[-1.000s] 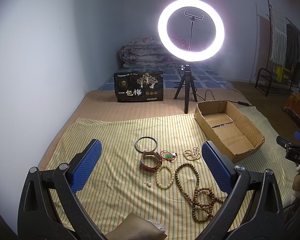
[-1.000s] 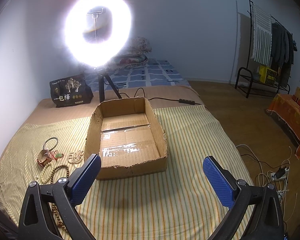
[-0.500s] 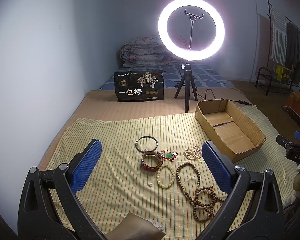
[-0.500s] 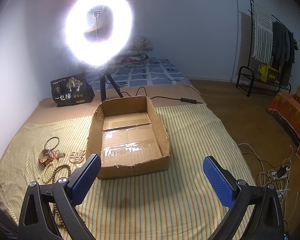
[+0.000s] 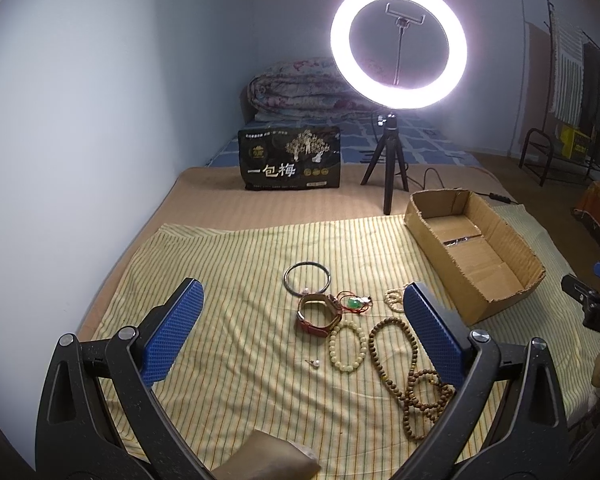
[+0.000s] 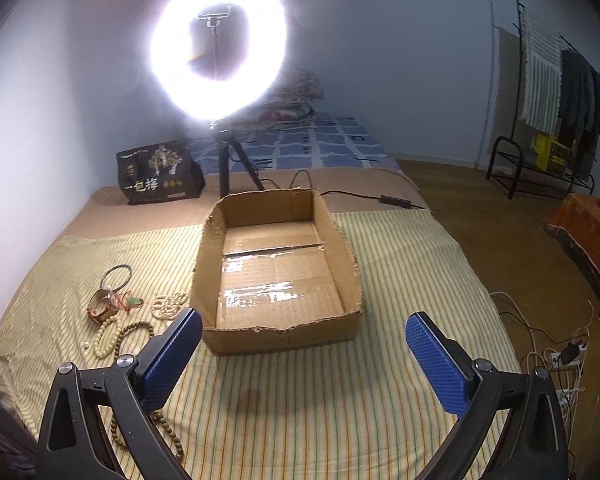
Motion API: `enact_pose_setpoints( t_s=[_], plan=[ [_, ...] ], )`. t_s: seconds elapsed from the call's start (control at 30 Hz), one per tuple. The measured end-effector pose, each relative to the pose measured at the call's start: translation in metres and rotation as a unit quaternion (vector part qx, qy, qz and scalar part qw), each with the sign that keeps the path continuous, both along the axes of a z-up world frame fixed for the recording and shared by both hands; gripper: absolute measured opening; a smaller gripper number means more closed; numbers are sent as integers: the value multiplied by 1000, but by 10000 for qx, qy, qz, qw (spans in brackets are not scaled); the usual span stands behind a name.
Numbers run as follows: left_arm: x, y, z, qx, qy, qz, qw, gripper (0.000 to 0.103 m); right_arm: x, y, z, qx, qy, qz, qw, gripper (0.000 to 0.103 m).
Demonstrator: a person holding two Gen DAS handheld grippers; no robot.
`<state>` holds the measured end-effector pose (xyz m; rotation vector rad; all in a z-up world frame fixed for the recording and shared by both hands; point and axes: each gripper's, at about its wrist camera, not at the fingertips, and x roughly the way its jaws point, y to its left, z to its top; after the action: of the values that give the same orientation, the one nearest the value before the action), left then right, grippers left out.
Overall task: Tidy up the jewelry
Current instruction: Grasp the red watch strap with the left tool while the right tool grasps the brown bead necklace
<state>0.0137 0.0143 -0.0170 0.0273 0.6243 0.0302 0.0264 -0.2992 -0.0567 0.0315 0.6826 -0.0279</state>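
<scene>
Left gripper [image 5: 300,334], right gripper [image 6: 304,354]: jaws wide, holding nothing. Cardboard box [image 6: 278,324] floor (bare) clear only right view.

A home bedroom, judging by the bed [image 5: 228,200] with folded quilt [image 5: 300,92] against the wall and the laden clothes rack [image 6: 548,92] opposite.

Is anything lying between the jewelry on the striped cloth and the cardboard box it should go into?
Nothing visible does. The jewelry lies left of the cardboard box, with only bare striped cloth between them. The box is open-topped, and both grippers are open and hold nothing.
</scene>
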Motion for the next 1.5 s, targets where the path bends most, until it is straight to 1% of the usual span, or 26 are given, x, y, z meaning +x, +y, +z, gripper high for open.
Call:
enact_pose_setpoints(
  t_s=[0.2, 0.37, 0.43, 0.5, 0.57, 0.6, 0.63, 0.67, 0.87, 0.93, 1.0, 1.07, 1.17, 1.27, 1.33, 1.47, 1.5],
  plan=[
    [14, 15, -8, -239, 356, 89, 9990, 102, 0, 15, -6, -69, 110, 392, 9991, 103],
    [24, 21, -14, -279, 524, 106, 9982, 101, -2, 37, -13, -202, 250, 883, 9956, 103],
    [29, 22, -18, -330, 656, 63, 9973, 91, -4, 48, -17, -288, 312, 1089, 9931, 103],
    [37, 23, -26, -425, 874, 22, 9953, 85, -5, 58, -21, -400, 371, 1270, 9904, 103],
    [46, 25, -35, -552, 1107, -26, 9923, 83, -6, 70, -27, -477, 450, 1453, 9872, 103],
    [51, 26, -39, -633, 1232, -36, 9904, 80, -5, 74, -30, -488, 483, 1504, 9862, 103],
    [56, 27, -44, -682, 1337, -40, 9887, 74, -5, 79, -34, -492, 545, 1572, 9848, 103],
    [60, 27, -48, -715, 1439, -45, 9870, 72, -5, 83, -36, -487, 596, 1625, 9837, 103],
    [85, 29, -71, -650, 1838, -2, 9808, 65, 4, 106, -56, -350, 948, 1967, 9752, 103],
    [95, 29, -81, -583, 1963, -5, 9788, 60, 8, 113, -61, -275, 1111, 2055, 9719, 103],
    [104, 28, -92, -601, 2137, -9, 9751, 56, 12, 119, -67, -246, 1245, 2107, 9693, 103],
    [110, 28, -99, -640, 2243, -17, 9724, 55, 16, 125, -74, -186, 1409, 2191, 9653, 102],
    [117, 27, -106, -619, 2318, -50, 9708, 51, 21, 135, -84, -67, 1678, 2359, 9572, 101],
    [125, 28, -111, -680, 2378, -80, 9689, 49, 28, 145, -95, -8, 1947, 2482, 9489, 100],
    [130, 29, -114, -739, 2442, -68, 9669, 44, 32, 149, -103, 22, 2131, 2511, 9442, 98],
    [141, 30, -125, -868, 2606, -57, 9615, 42, 38, 157, -117, 70, 2476, 2550, 9347, 95],
    [144, 30, -128, -892, 2658, -57, 9599, 40, 38, 158, -119, 83, 2519, 2550, 9335, 95]
  ],
)
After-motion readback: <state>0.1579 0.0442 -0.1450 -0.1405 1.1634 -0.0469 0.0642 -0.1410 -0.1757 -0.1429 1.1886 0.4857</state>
